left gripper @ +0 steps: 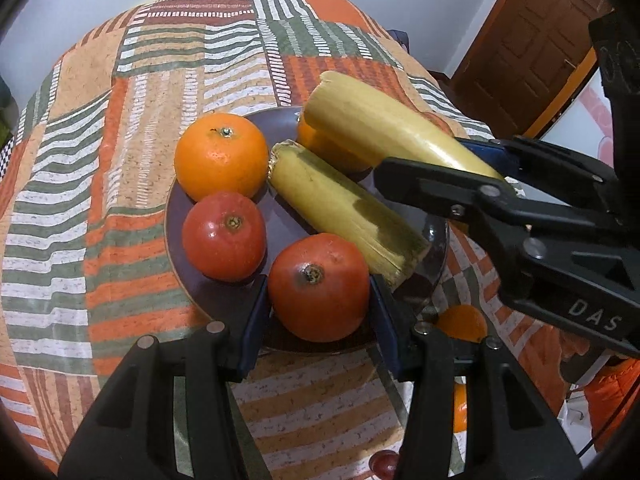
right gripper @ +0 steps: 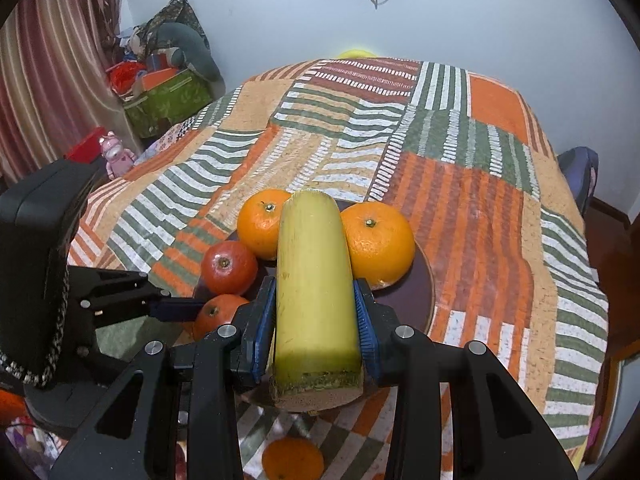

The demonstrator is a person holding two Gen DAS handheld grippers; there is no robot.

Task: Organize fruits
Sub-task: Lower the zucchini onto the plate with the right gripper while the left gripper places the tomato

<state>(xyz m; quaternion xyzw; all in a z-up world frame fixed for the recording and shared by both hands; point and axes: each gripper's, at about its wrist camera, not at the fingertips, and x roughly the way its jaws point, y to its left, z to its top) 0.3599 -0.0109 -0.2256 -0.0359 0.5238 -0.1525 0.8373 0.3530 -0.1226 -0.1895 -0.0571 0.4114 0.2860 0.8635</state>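
A dark round plate point(left gripper: 288, 232) point(right gripper: 420, 300) holds two oranges point(left gripper: 221, 156) point(right gripper: 378, 242), a red fruit point(left gripper: 224, 236) point(right gripper: 229, 267) and a yellow cane piece point(left gripper: 344, 212). My left gripper point(left gripper: 318, 296) is shut on a second red fruit point(left gripper: 319, 286) point(right gripper: 218, 314) at the plate's near edge. My right gripper point(right gripper: 316, 316) point(left gripper: 472, 160) is shut on another yellow cane piece point(right gripper: 314, 296) point(left gripper: 384, 128), held over the plate above the far orange point(left gripper: 320, 140).
The table wears a patchwork cloth point(left gripper: 80, 200) point(right gripper: 480, 200). Another orange point(left gripper: 460, 322) point(right gripper: 292, 460) lies on the cloth near the plate. Boxes and toys point(right gripper: 160, 92) stand at the left wall, a wooden door point(left gripper: 536, 48) at the right.
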